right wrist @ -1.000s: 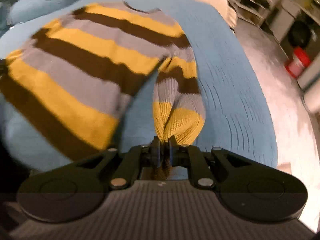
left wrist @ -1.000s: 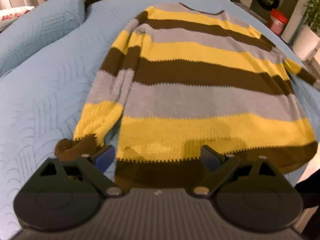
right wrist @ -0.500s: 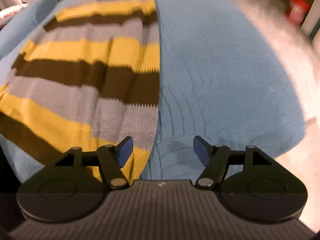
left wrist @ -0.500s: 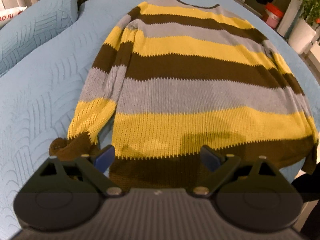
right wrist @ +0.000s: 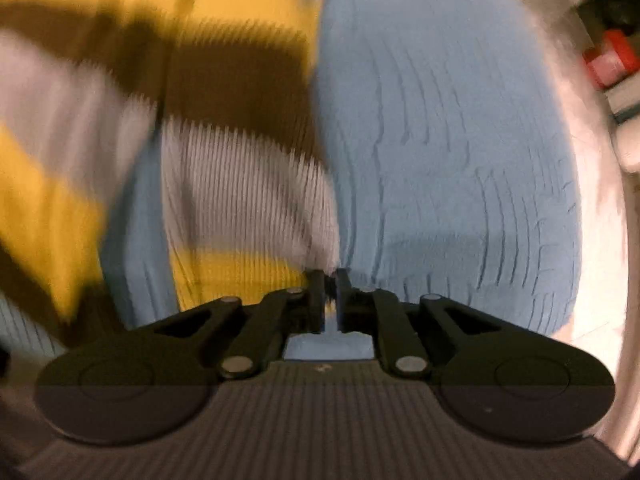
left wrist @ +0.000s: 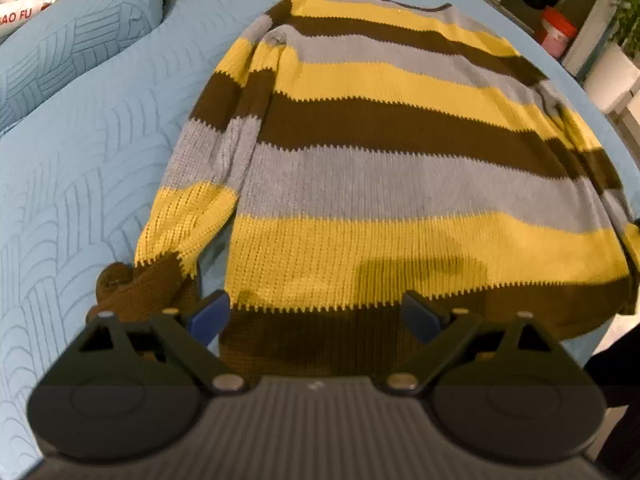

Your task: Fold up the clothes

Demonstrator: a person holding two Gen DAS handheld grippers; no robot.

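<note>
Sleeve-folding step judged underway: right claw (right wrist: 327, 292) pinches the yellow-brown-grey striped knit sweater's (left wrist: 400, 168) right sleeve edge, left claw (left wrist: 316, 316) gapes empty over the sweater's hem, so next carry the sleeve inward across the sweater.

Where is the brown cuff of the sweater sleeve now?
In the left wrist view, the brown cuff lies low left on the blue bedspread, beside the open left hand-held gripper.

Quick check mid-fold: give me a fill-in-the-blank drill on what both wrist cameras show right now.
1. The left claw hovers over the sweater's brown hem with its jaws ____.
2. The right claw's jaws are nearly ____.
3. The sweater lies spread on a ____ quilt.
4. The sleeve beside the sweater's body ends in a ____ cuff.

Missing words: open; shut; blue; brown
</note>
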